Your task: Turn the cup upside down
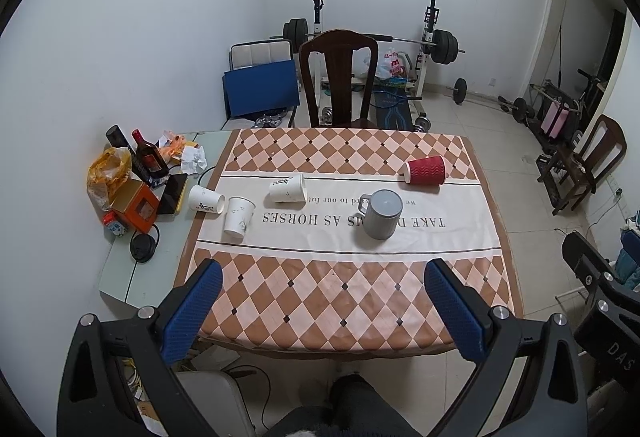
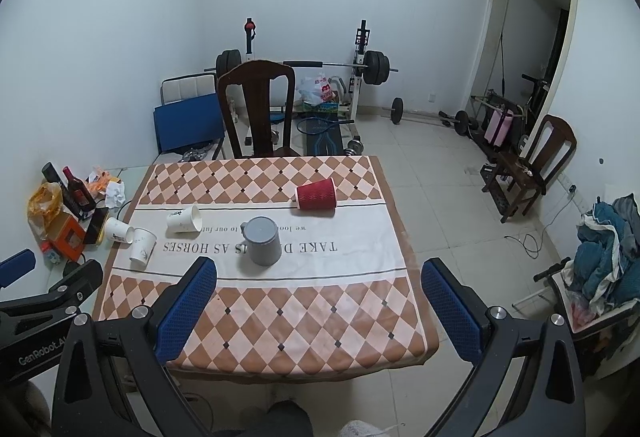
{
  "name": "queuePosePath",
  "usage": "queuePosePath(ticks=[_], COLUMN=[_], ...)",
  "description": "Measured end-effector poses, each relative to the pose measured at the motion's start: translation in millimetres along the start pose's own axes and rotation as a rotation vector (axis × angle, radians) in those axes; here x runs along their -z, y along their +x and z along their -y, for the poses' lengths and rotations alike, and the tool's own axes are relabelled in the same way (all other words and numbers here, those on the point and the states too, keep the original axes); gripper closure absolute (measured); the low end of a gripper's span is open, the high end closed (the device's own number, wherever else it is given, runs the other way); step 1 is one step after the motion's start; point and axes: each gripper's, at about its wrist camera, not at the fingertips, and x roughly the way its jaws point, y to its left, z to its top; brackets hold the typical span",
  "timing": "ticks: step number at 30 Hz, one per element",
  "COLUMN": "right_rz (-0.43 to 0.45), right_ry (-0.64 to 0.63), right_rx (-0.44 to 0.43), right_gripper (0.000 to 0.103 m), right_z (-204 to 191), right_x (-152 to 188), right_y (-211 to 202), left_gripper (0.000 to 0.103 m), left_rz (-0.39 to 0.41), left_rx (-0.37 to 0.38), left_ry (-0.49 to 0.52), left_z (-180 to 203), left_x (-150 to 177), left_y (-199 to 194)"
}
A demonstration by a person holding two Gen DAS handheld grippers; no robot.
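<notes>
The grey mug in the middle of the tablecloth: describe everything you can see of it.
The grey mug looks like matte metal or enamel; which one is unclear. It stands upside down, flat base up and mouth on the white printed band of the tablecloth, covering part of the lettering. Its loop handle points toward the white cups' side. Nothing else touches it; the red cup lies apart behind it. Both grippers are open and well short of it.

Mug (image 1: pixel 382 215): matt grey, smooth, looks metal. Red cup (image 1: pixel 425 170): ribbed paper. White cups (image 1: pixel 239 217): smooth paper. Table (image 1: pixel 320 297): covered in matt woven cloth. Fingers (image 1: pixel 192 311): blue textured rubbery pads on black matt plastic, shiny metal screws. Chair (image 1: pixel 338 77): dark glossy wood.
</notes>
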Motion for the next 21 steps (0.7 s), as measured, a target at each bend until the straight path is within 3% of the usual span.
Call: queuePosePath(ticks=[21], right_rz=[0.003], right_ry=[0.004], right_rx=[-0.013], right_gripper=[0.0], right_z=[2.6], right_x=[6.3], right_y=[-8.9], left_gripper=[0.0], left_rz=[0.008], left_rx=[0.005], left_ry=[0.004], left_z=[2.1], left_x=[4.2], left_y=[-9.0])
